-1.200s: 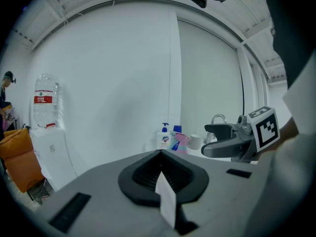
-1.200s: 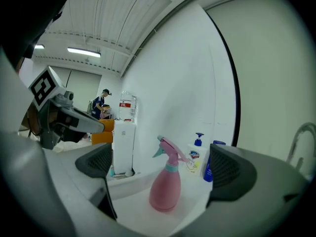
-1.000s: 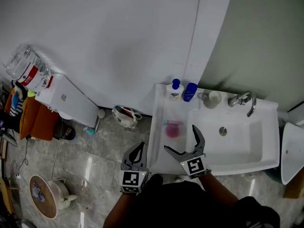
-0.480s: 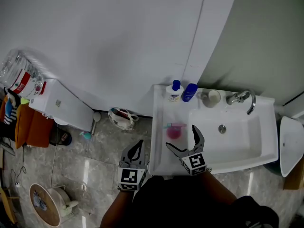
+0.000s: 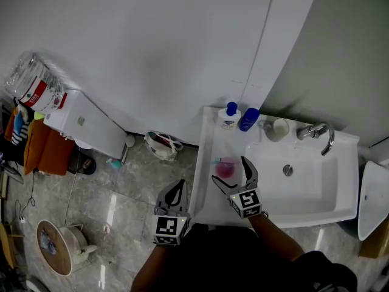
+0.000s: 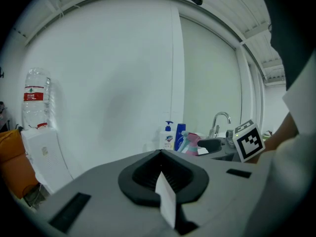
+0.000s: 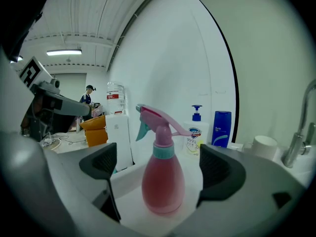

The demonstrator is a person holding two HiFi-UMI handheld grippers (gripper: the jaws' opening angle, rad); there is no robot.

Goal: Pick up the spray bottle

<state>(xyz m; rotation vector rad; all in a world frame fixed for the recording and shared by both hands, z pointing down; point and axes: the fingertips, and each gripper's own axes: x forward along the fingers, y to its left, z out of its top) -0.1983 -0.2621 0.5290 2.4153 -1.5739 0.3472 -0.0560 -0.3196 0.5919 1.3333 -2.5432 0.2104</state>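
The spray bottle [image 7: 163,179] stood upright on the counter [image 5: 209,145], just left of the sink [image 5: 316,187]. The right hand-held gripper [image 5: 229,170] had its jaws spread to either side of the spray bottle and closing, pads not yet touching it. The left hand-held gripper [image 5: 175,190] was farther left of the sink, beyond the counter edge, jaws pressed together on nothing.
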